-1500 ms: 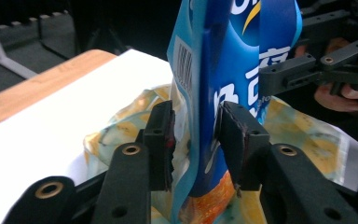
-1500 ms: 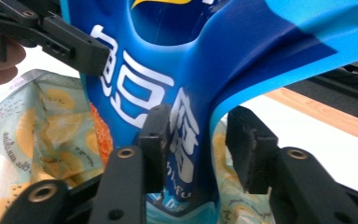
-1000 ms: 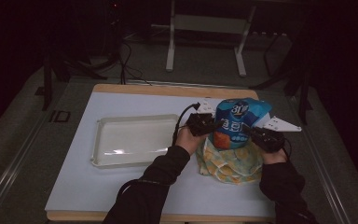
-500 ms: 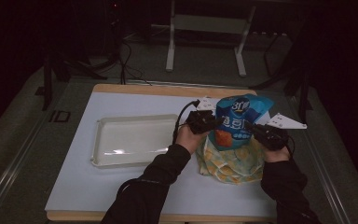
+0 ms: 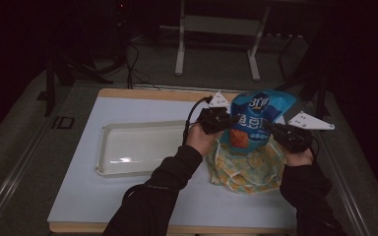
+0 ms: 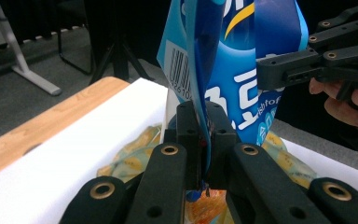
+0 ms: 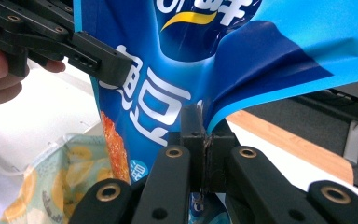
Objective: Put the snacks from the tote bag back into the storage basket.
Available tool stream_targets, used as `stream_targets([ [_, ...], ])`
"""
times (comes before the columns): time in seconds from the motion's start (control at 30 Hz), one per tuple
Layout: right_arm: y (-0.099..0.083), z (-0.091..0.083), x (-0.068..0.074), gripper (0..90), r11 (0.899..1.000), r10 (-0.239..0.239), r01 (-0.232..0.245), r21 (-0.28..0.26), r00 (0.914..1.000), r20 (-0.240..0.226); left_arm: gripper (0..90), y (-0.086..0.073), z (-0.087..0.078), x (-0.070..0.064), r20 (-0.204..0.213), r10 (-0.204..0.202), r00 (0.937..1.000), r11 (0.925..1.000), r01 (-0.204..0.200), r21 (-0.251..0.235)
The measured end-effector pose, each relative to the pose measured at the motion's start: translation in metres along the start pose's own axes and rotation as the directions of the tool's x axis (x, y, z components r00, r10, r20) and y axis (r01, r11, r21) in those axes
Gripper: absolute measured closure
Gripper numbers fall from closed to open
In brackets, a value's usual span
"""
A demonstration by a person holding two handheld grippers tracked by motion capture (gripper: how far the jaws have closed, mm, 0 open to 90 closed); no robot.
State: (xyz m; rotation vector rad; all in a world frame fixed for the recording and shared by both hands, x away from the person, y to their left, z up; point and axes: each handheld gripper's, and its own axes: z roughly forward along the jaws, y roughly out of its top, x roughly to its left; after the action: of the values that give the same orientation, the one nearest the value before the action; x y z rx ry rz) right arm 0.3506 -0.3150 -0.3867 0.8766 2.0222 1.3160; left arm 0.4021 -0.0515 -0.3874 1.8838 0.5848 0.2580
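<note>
**Above the desk: blue bag pinched at both edges**

Over the yellow pouch (image 5: pixel 248 169), you hold the blue snack bag (image 5: pixel 253 120) upright; left tongs (image 6: pixel 200 140) and right tongs (image 7: pixel 204 140) each clamp a side edge, probably so it hangs steady beside the white tray (image 5: pixel 138 147).

The right tongs (image 7: pixel 207 140) pinch the blue snack bag (image 7: pixel 177 79) above a yellow packet (image 7: pixel 60 186).

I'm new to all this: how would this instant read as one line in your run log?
left tongs: shut on blue snack bag | right tongs: shut on blue snack bag | bag: held upright above yellow patterned bag | white tray: to the left
</note>
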Motion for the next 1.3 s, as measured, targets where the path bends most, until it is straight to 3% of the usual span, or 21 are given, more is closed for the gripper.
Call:
stream_targets([
  [0.6, 0.047, -0.013, 0.006, 89.1, 0.998, -0.042, 0.043, -0.042, 0.9989, 0.019, 88.2, 0.042, -0.031, -0.001, -0.016, 0.025, 0.9996, 0.9991, -0.025, -0.035],
  [0.9, 0.062, -0.01, 0.013, 89.2, 0.997, -0.052, 0.053, -0.059, 0.9986, 0.009, 88.2, 0.05, -0.048, 0.0, -0.046, 0.036, 0.9983, 0.9985, -0.038, -0.039],
  [1.3, 0.078, 0.002, 0.03, 89.2, 0.994, -0.08, 0.078, -0.071, 0.9967, -0.017, 88.3, 0.047, -0.076, 0.006, -0.082, 0.027, 0.9963, 0.9986, -0.031, -0.044],
])
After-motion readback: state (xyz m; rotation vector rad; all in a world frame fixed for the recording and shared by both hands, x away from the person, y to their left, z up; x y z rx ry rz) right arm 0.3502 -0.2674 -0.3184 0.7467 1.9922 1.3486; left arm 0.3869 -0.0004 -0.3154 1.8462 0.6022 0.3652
